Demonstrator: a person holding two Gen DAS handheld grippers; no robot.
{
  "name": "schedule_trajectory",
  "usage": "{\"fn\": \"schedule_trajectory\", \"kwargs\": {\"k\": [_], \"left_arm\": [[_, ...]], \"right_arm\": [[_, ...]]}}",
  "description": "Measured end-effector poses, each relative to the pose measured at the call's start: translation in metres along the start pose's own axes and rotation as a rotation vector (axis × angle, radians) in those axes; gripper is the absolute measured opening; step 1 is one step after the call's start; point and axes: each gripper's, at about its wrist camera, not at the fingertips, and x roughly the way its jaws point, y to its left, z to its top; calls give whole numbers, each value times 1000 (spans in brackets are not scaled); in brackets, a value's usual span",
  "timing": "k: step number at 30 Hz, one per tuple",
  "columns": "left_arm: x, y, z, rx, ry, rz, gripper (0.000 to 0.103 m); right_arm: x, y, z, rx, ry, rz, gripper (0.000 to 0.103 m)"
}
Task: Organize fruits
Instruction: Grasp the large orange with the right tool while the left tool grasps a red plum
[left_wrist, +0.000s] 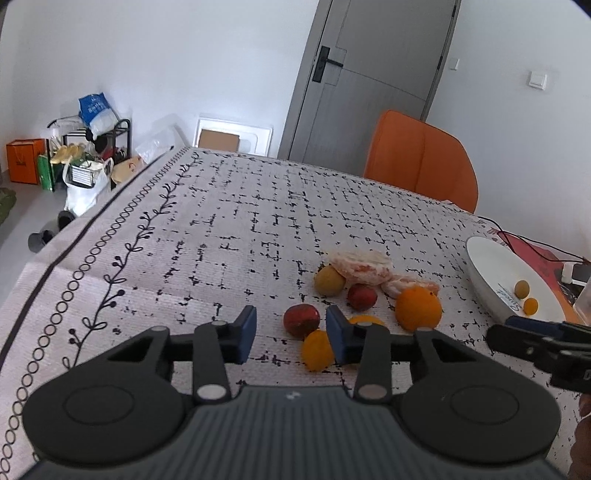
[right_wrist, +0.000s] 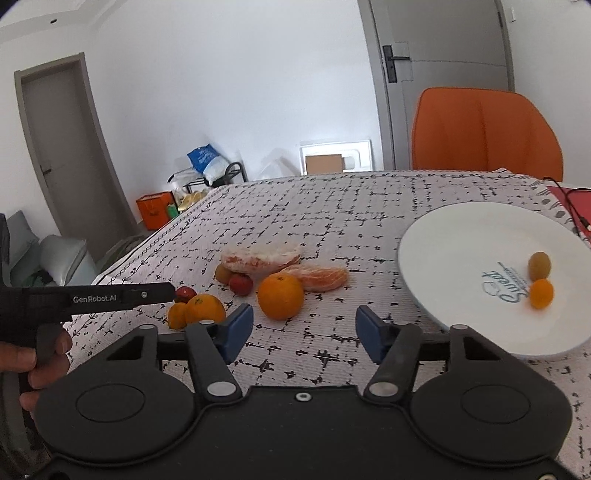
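A pile of fruit lies on the tablecloth: an orange (left_wrist: 418, 308) (right_wrist: 280, 296), two small red fruits (left_wrist: 301, 320) (left_wrist: 362, 296), a yellow fruit (left_wrist: 329, 280), a small orange fruit (left_wrist: 317, 350) and peeled citrus pieces (left_wrist: 364, 267) (right_wrist: 260, 257). A white plate (right_wrist: 461, 251) (left_wrist: 491, 266) at the right holds a small orange fruit (right_wrist: 541, 293) and a small olive-yellow fruit (right_wrist: 539, 266). My left gripper (left_wrist: 291, 334) is open and empty, just left of the pile. My right gripper (right_wrist: 304, 330) is open and empty, between the pile and the plate.
An orange chair (left_wrist: 421, 158) (right_wrist: 484, 133) stands at the table's far side. A red mat with black cables (left_wrist: 535, 254) lies behind the plate. Bags and a rack (left_wrist: 85, 155) crowd the floor past the table's left edge. A grey door (left_wrist: 369, 74) is behind.
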Motion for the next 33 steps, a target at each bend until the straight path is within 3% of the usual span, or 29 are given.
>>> {"fn": "schedule_trajectory", "kwargs": {"k": [10, 15, 23, 31, 32, 33], "left_arm": [[19, 1, 3, -6, 45, -16, 36], [22, 1, 5, -6, 47, -30, 23], [16, 6, 6, -2, 26, -22, 22], [4, 19, 9, -33, -4, -14, 22], [3, 20, 9, -37, -7, -14, 22], [2, 21, 9, -41, -9, -15, 22]], "right_arm": [[22, 8, 3, -11, 46, 25, 39], [29, 9, 6, -9, 53, 28, 37], [43, 13, 8, -8, 74, 17, 37], [56, 19, 14, -18, 80, 14, 43], [60, 18, 14, -17, 87, 10, 43], [63, 19, 13, -18, 96, 7, 36]]}}
